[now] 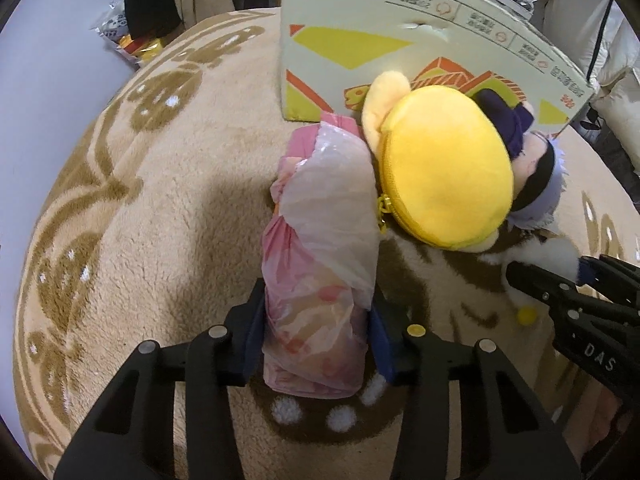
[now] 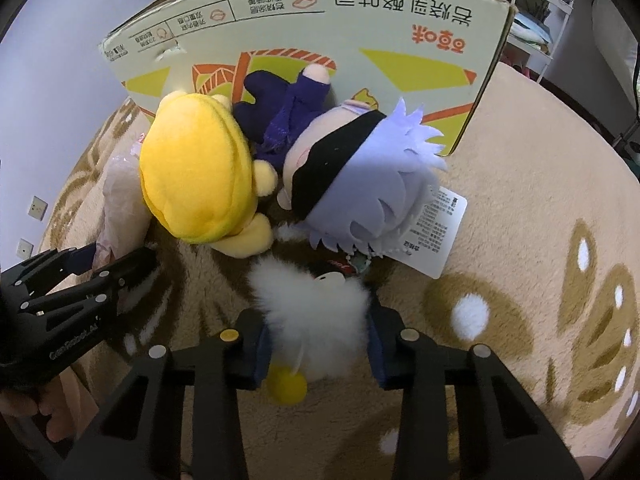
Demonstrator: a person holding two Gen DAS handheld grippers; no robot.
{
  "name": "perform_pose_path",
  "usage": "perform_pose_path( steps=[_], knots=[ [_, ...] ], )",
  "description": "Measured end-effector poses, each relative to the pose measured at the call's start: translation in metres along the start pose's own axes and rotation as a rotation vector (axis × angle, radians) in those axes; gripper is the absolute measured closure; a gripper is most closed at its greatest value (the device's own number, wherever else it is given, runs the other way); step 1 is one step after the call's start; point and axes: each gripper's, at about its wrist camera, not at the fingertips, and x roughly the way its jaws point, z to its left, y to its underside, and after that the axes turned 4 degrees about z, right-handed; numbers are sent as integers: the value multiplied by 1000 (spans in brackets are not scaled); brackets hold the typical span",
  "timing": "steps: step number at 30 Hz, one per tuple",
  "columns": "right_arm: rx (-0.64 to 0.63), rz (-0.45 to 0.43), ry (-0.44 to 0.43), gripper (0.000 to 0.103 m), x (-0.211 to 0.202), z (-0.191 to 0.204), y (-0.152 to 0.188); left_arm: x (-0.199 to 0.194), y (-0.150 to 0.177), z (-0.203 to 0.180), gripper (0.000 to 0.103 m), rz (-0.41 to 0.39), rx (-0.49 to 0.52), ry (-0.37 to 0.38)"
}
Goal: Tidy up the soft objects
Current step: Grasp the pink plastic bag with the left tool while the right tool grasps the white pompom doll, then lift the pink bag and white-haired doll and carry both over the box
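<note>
My left gripper (image 1: 318,330) is shut on a pink soft bundle wrapped in clear plastic (image 1: 320,248) that lies on the beige blanket (image 1: 168,200). My right gripper (image 2: 318,332) is shut on a white fluffy toy (image 2: 312,312) with a yellow pompom (image 2: 286,385). A yellow plush pouch (image 1: 444,168) and a lavender-haired doll with a black blindfold (image 2: 352,176) lie between the bundle and the cardboard box (image 1: 400,48). The right gripper shows at the right edge of the left wrist view (image 1: 560,292). The left gripper shows at the left of the right wrist view (image 2: 100,276).
The cardboard box (image 2: 320,32) stands upside down right behind the toys. A paper tag (image 2: 438,232) hangs from the doll. Snack bags (image 1: 128,40) lie beyond the blanket's far left edge. Pillows (image 1: 616,92) and a rack are at the right.
</note>
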Motion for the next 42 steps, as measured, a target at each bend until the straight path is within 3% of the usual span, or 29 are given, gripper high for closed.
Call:
perform_pose_path(
  steps=[11, 24, 42],
  knots=[
    [20, -43, -56, 66, -20, -16, 3, -18, 10, -1, 60, -24, -19, -20],
    [20, -145, -74, 66, -52, -23, 7, -48, 25, -16, 61, -84, 29, -40],
    [62, -354, -100, 66, -105, -27, 11, -100, 41, -21, 61, -257, 39, -87]
  ],
)
